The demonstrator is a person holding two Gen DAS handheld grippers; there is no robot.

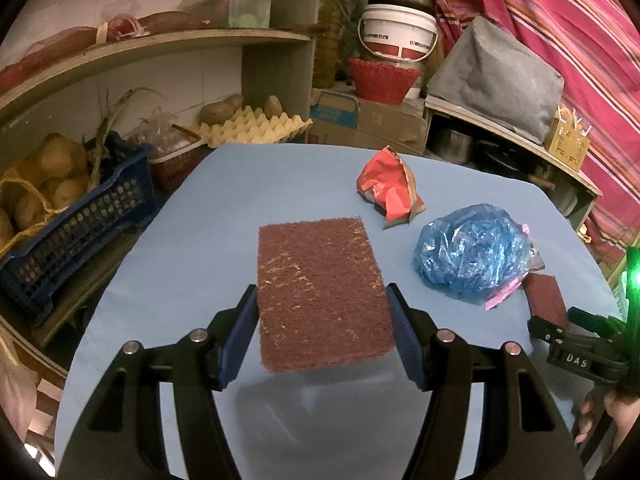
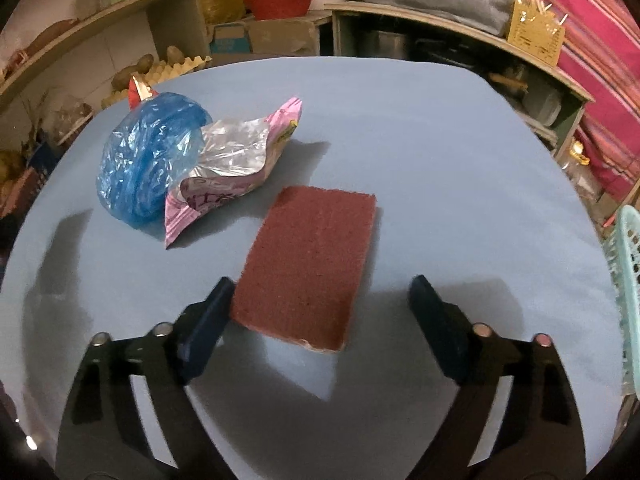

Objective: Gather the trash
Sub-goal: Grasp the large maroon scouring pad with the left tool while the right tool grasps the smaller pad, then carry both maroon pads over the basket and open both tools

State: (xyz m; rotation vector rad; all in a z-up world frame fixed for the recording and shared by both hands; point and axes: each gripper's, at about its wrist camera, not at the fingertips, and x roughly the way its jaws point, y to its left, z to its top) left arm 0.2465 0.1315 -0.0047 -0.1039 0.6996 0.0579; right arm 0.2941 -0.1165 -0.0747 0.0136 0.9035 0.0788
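In the left wrist view my left gripper (image 1: 324,304) is shut on a brown scouring pad (image 1: 320,288), its blue pads pressing both long sides and holding it above the blue table (image 1: 192,232). Further back lie a crumpled red wrapper (image 1: 388,188) and a blue plastic bag (image 1: 472,252) with a pink wrapper (image 1: 504,292) beside it. In the right wrist view a second brown pad (image 2: 312,268) lies flat on the table between the wide jaws of my right gripper (image 2: 322,284). The left finger sits at the pad's edge and the right finger stands clear. The blue bag (image 2: 148,164) and the pink and silver wrapper (image 2: 224,176) lie to its upper left.
A blue crate of potatoes (image 1: 80,220) and an egg tray (image 1: 256,128) stand left of the table. Cluttered shelves, a red basket (image 1: 384,80) and a white bucket (image 1: 396,32) stand behind. A teal basket (image 2: 628,280) sits at the table's right edge. A hand (image 1: 600,412) shows at lower right.
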